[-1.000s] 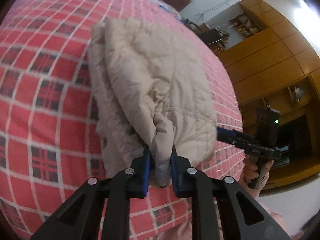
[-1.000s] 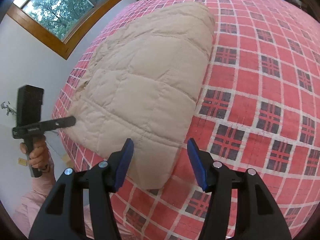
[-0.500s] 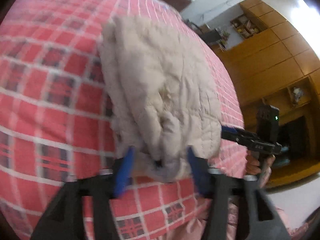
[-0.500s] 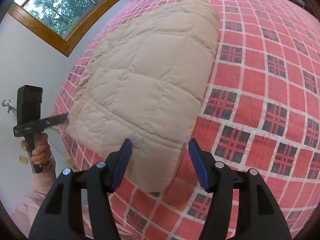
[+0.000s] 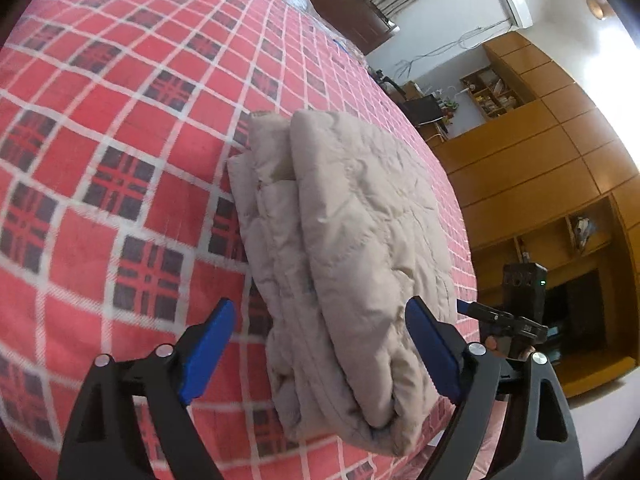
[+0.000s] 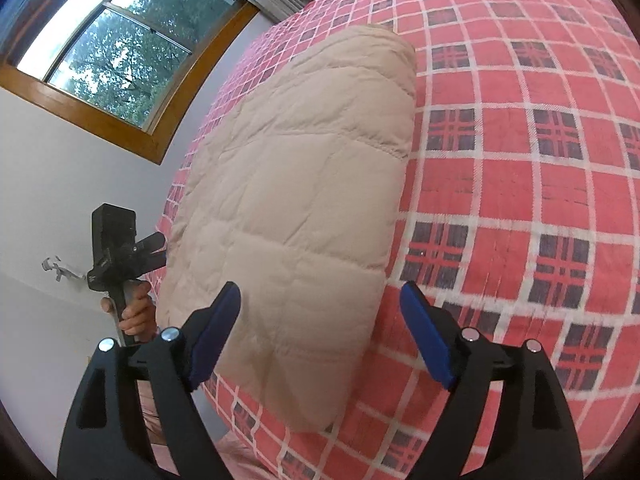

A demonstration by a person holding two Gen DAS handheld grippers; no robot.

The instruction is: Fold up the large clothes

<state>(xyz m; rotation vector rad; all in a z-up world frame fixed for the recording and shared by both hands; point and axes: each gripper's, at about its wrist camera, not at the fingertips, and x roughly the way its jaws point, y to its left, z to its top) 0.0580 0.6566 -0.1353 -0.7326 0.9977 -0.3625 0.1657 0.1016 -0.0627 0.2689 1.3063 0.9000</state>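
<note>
Left wrist view: we find our left gripper (image 5: 320, 354) spread wide and empty, straddling the near end of the folded jacket (image 5: 348, 240) on the checked bedspread (image 5: 120, 140).

Right wrist view: our right gripper (image 6: 320, 336) is likewise wide apart, gripping nothing, over the jacket's (image 6: 296, 200) near edge.

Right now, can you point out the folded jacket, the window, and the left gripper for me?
jacket (image 5: 360, 220), left wrist view, on its quilted top layer.
window (image 6: 120, 52), right wrist view, on the glass pane showing trees.
left gripper (image 5: 320, 344), left wrist view, midway between its open blue fingertips.
</note>
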